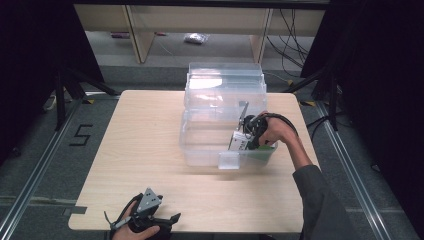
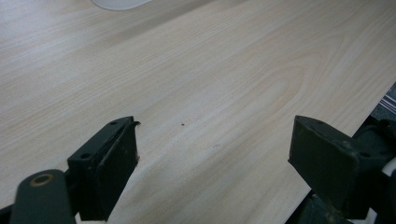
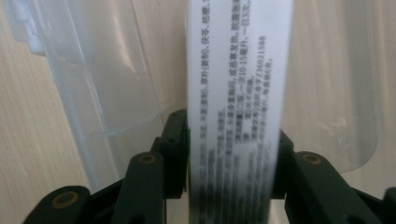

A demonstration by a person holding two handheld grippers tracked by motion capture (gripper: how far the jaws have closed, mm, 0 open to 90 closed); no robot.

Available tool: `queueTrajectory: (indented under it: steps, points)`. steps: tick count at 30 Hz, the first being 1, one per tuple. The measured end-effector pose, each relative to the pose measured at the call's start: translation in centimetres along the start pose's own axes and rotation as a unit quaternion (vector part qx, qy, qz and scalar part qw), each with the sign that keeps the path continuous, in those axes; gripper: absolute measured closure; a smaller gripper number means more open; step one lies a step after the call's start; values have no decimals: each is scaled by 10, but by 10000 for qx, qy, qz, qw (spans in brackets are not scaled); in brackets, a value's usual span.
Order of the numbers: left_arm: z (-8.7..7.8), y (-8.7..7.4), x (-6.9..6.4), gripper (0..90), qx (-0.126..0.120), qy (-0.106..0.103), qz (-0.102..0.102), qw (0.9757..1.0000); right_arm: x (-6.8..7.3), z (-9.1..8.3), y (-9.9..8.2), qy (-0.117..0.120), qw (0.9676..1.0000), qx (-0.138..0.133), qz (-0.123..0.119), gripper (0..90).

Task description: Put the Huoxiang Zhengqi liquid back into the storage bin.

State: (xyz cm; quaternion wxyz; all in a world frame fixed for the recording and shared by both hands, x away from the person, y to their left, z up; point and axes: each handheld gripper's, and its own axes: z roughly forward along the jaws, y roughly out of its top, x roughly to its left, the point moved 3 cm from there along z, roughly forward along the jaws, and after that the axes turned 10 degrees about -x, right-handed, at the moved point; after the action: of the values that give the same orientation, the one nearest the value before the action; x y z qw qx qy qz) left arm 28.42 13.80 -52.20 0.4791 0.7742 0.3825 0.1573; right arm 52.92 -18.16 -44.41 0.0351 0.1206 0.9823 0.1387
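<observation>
High view: pale wood table (image 1: 145, 150), grey floor (image 1: 30, 165).

The right forearm stretches forward, and the right hand (image 1: 275, 129) carries the right gripper (image 1: 248, 134) tilted downward, its jaws closed in against something flat between them. The left hand (image 1: 142, 229) sits low and near the person's body, with the left gripper (image 1: 167, 219) lying level, jaws spread wide apart.
</observation>
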Motion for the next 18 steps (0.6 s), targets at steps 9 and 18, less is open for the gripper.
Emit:
queueTrajectory:
  steps: [9, 18]
  points:
    - [0, 0, -1, 148, -15, -11, -31, 10000, 3, -26, 0, -97, 9995, -286, 36, 587]
    - [0, 0, 1, 148, 55, 38, 49, 10000, 9, -46, -4, -136, 9972, -674, 299, 559]
